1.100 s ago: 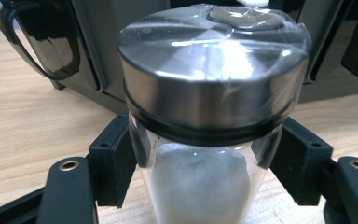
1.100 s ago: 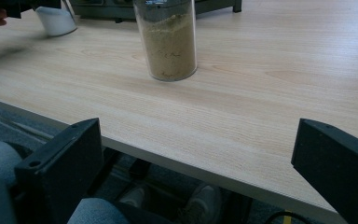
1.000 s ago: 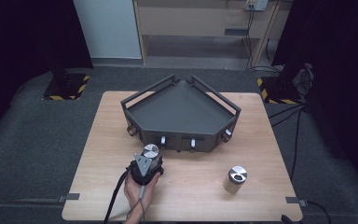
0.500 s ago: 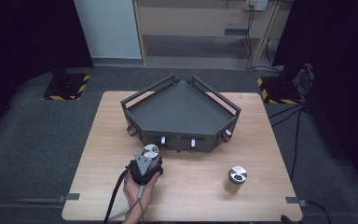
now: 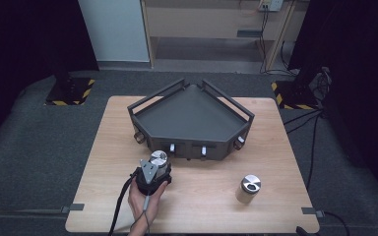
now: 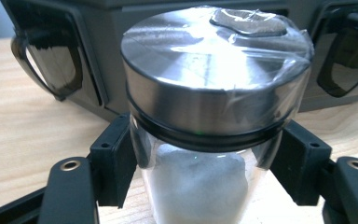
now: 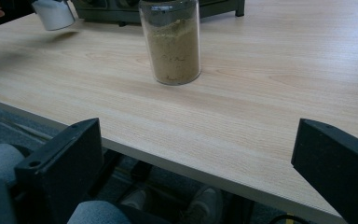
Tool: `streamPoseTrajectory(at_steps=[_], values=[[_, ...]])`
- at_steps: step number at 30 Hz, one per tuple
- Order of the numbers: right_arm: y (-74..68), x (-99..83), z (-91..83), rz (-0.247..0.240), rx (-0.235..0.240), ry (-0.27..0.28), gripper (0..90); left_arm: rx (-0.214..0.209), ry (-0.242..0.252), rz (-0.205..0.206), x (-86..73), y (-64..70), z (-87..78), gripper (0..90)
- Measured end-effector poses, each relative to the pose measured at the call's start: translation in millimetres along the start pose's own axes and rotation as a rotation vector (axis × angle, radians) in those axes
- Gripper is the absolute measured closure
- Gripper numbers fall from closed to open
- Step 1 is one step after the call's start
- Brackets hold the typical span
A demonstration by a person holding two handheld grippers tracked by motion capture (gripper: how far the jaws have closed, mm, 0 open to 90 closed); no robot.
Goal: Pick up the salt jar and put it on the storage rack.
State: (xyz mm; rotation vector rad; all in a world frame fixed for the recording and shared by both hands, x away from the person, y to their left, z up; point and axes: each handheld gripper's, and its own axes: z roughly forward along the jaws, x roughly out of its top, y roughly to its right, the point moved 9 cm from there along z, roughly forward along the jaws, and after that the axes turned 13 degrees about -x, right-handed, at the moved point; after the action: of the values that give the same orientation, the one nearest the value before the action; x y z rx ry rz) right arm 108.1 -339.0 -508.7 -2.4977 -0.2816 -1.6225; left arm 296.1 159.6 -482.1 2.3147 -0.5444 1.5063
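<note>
The left gripper (image 6: 200, 172) has its two black jaws pressed against the glass sides of a jar (image 6: 205, 154) w/ a shiny metal lid wrapped in clear film, white powder inside; jaws meet the glass just under the lid's dark ring. In the high view the same left gripper (image 5: 153, 173) sits at the near-left part of the table (image 5: 275, 147), a hand (image 5: 142, 196) around its body from below, cable trailing off the near edge, and the jar (image 5: 158, 158) stands upright at its tip, just in front of the dark tray (image 5: 192, 118). Whether the jar's base rests on the wood or is a bit off it is hard to tell from the left gripper view. The tray is a wedge-shaped rack w/ rails and small knobs on its front wall, approx. mid-table. Well apart to the right stands a second jar (image 5: 248, 189), upright, metal lid, brownish powder. The right gripper (image 7: 191, 177) is held low at the table's near edge, jaws spread wide w/ nothing between them, looking across the wood at that brown-powder jar (image 7: 171, 42).
</note>
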Motion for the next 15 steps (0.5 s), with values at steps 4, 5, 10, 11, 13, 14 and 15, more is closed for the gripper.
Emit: streamPoseTrajectory(at_steps=[4,5,10,11,13,14,15], values=[[-1.6,0.7,-0.2,-0.004,0.003,0.004,2.6,-0.009,0.011,-0.011,7.8,2.0,-8.8,30.4],[-2.0,1.0,-0.4,-0.005,0.003,0.004,2.6,-0.013,0.014,-0.003,12.1,3.3,-13.0,30.4],[-3.0,1.9,-1.6,-0.006,0.003,0.009,2.6,-0.02,0.028,0.006,21.7,6.3,-21.7,30.4],[-3.4,2.1,-1.8,-0.006,0.002,0.011,2.5,-0.02,0.029,0.012,24.9,7.3,-23.8,30.4],[-4.2,2.7,-2.4,-0.006,0.003,0.014,2.6,-0.024,0.035,0.022,31.8,8.6,-27.4,30.5],[-4.5,2.8,-2.5,-0.009,0.004,0.018,2.6,-0.024,0.04,0.027,35.3,9.5,-29.1,30.4],[-4.5,2.8,-2.5,-0.009,0.004,0.018,2.6,-0.027,0.044,0.029,39.1,10.1,-30.6,30.4]])
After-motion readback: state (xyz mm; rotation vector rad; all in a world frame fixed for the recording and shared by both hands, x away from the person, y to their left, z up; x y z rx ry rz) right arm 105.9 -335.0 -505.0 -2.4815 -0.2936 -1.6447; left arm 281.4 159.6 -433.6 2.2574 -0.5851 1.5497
